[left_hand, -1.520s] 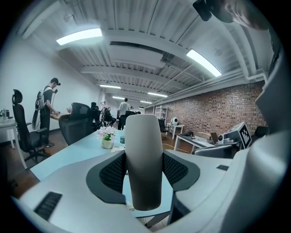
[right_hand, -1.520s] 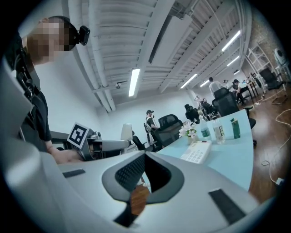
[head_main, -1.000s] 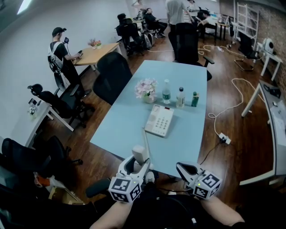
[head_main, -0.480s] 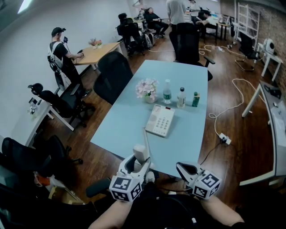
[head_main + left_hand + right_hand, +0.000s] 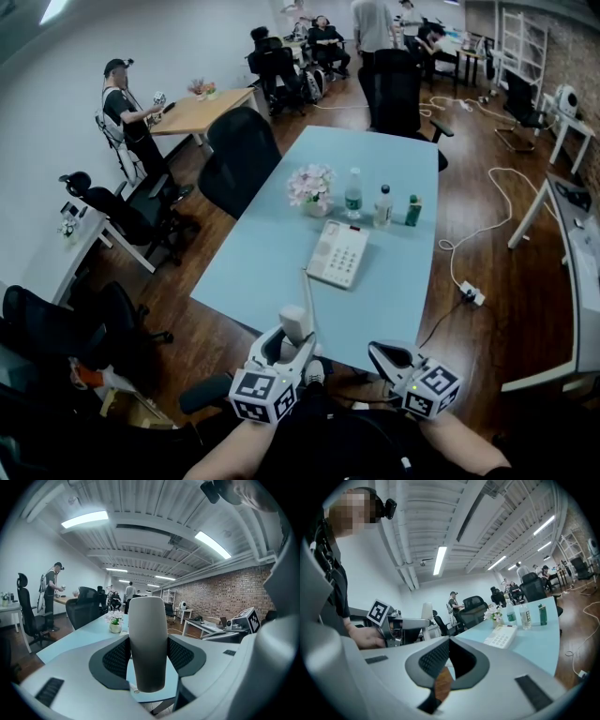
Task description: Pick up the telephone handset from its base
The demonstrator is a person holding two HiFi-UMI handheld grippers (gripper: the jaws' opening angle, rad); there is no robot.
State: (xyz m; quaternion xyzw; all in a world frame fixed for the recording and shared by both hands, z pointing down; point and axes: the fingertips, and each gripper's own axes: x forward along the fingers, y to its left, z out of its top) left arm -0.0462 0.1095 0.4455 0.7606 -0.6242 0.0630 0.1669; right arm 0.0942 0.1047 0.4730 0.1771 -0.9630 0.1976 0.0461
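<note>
The white telephone base (image 5: 337, 253) with its keypad lies on the light blue table (image 5: 272, 248); it also shows small in the right gripper view (image 5: 501, 637). Its white handset (image 5: 293, 322) is off the base, upright between the jaws of my left gripper (image 5: 292, 330), which is shut on it near the table's front edge. A thin cord (image 5: 305, 291) runs from it toward the base. In the left gripper view the handset (image 5: 148, 644) fills the gap between the pads of the left gripper (image 5: 148, 660). My right gripper (image 5: 382, 352) (image 5: 449, 641) is shut and empty, to the right.
Behind the base stand a vase of flowers (image 5: 312, 187), two clear bottles (image 5: 353, 192) and a small green bottle (image 5: 412, 209). Black office chairs (image 5: 239, 155) line the table's left side. Cables (image 5: 469, 234) trail on the wooden floor at the right. People stand and sit farther back.
Both grippers and the handset stay where they were. The standing person at the far left has shifted and raised their hands.
</note>
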